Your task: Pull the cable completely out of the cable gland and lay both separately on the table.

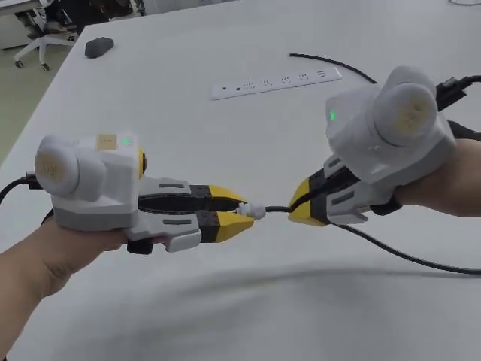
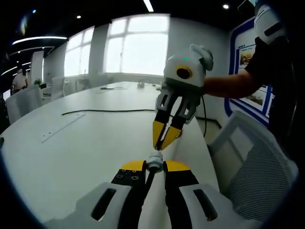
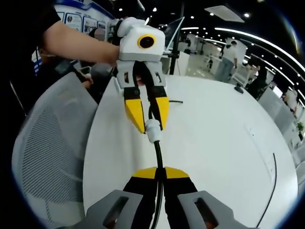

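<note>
Left gripper (image 1: 242, 211) jaws pinch the small white cable gland (image 1: 255, 211). Right gripper (image 1: 295, 210) jaws clamp the black cable (image 1: 406, 258) just beside it, above the tabletop (image 1: 225, 135). Cable judged light and limp; hold it near the gland.

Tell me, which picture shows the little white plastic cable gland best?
The right gripper view: the small white plastic cable gland sits large and central, black cable leaving it. The head view shows it tiny; the left gripper view, just its end.

- Your white table (image 1: 188, 120): one broad, pale surface.
- White power strip (image 1: 276, 81), flat, towards your far side.
- Black cord (image 1: 331, 63), just beside the strip's right end.
- Small dark object (image 1: 98, 47), far left.
</note>
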A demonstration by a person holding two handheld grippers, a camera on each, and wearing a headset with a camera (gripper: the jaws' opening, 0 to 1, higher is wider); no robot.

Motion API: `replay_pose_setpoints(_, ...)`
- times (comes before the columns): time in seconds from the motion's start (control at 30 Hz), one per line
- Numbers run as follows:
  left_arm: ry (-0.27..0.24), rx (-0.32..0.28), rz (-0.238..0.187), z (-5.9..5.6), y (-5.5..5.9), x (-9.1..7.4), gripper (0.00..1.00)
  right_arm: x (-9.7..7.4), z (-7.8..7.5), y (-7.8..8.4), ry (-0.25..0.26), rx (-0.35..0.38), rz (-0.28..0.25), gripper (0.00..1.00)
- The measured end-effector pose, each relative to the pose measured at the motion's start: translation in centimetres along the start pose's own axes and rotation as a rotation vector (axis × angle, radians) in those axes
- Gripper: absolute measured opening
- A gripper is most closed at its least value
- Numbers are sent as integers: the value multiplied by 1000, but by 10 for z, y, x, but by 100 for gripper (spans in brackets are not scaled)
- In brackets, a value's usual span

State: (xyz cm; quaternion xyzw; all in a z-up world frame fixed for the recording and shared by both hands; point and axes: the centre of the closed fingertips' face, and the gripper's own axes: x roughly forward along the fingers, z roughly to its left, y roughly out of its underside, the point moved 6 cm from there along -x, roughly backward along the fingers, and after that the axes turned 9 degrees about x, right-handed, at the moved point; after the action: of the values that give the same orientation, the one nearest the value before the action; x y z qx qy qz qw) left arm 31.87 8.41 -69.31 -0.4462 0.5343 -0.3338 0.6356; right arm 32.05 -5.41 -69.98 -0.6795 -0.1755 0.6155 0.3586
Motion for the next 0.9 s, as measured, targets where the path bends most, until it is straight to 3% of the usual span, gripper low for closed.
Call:
replay_pose_setpoints(0.37,-32,8,-10,3,0,-19,15,-39,-28,40,121,117,37,0)
replay_pose_setpoints(0.47,-36,20,-4,2,0,-22,15,-44,-31,49,150,120,58,0)
replay_pose_setpoints(0.57,-37,34,20,1,4,-29,15,-50,-39,69,216,95,146,0)
replay_pose_setpoints(0.7,-56,22,35,1,11,-41,15,-55,-40,84,221,135,146,0)
replay_pose_setpoints(0.9,-83,11,33,1,14,-50,15,-52,-36,90,216,152,157,0)
